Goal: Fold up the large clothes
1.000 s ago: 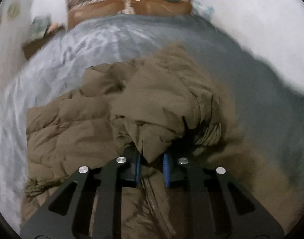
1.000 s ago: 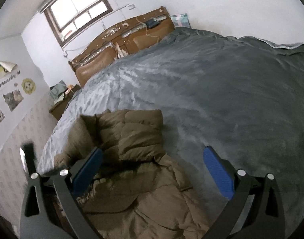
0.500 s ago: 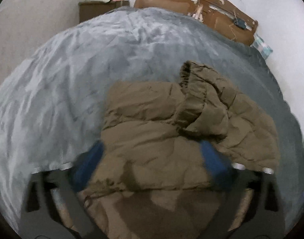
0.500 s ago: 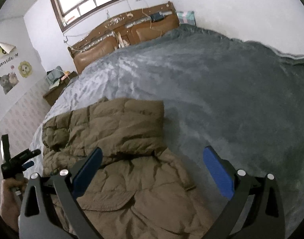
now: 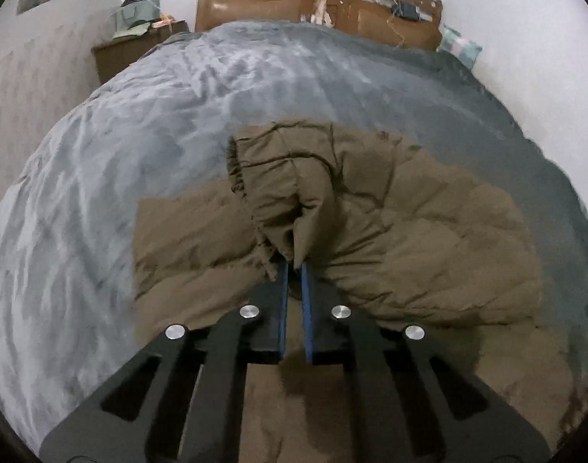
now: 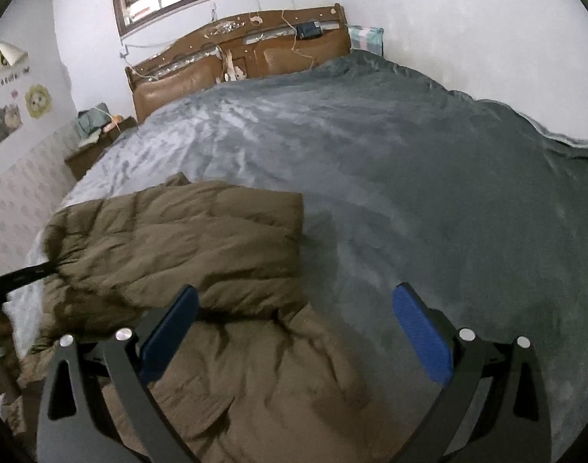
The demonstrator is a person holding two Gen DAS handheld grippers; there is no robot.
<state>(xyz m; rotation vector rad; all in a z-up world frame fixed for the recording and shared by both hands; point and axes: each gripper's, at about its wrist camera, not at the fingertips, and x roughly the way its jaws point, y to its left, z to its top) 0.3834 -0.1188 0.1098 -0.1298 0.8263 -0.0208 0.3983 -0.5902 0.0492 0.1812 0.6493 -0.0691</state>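
A nightstand [image 5: 128, 54] sits at ten o'clock, the clutter on it too blurred to name. The brown padded jacket [image 5: 409, 239] lies on the grey blanket [image 5: 120, 177] near the bed's foot, its lower part cut off by the frame. The left gripper [image 5: 294, 270] is pinched tight on a bunched fold of it, hiding the fold's end. At three o'clock, the right gripper [image 6: 294, 320] hovers over the jacket's edge, spread wide and empty.

Home bedroom: bed [image 6: 371, 146], wooden headboard [image 6: 236, 61]
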